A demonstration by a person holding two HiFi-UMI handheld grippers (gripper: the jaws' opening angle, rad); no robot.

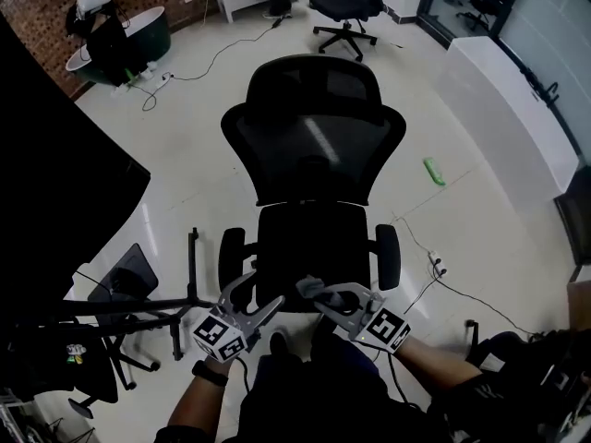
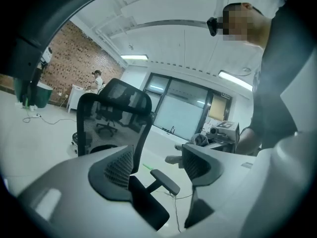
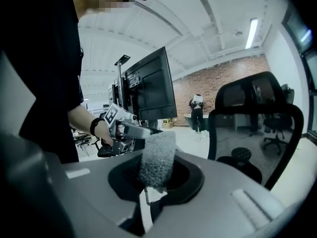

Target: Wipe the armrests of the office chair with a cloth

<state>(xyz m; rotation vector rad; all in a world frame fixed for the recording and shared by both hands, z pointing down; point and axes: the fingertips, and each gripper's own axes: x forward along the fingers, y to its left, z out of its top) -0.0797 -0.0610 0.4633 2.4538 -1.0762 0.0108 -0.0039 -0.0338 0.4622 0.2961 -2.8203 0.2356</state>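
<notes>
A black mesh-backed office chair (image 1: 312, 146) faces me, with its left armrest (image 1: 231, 256) and right armrest (image 1: 388, 257) on either side of the seat. My left gripper (image 1: 259, 293) hovers open over the seat's front left; in the left gripper view (image 2: 158, 163) nothing is between its pads, and one armrest (image 2: 166, 181) shows beyond them. My right gripper (image 1: 323, 295) is over the seat's front edge, shut on a grey textured cloth (image 1: 309, 287). In the right gripper view the cloth (image 3: 157, 158) sticks up from the closed jaws (image 3: 151, 186). Neither gripper touches an armrest.
A big dark screen (image 1: 55, 183) and a black tripod stand (image 1: 138, 303) are on my left. Cables and a power strip (image 1: 437, 266) lie on the floor to the right, near a green object (image 1: 434, 171). A second office chair (image 1: 346, 3) stands far back.
</notes>
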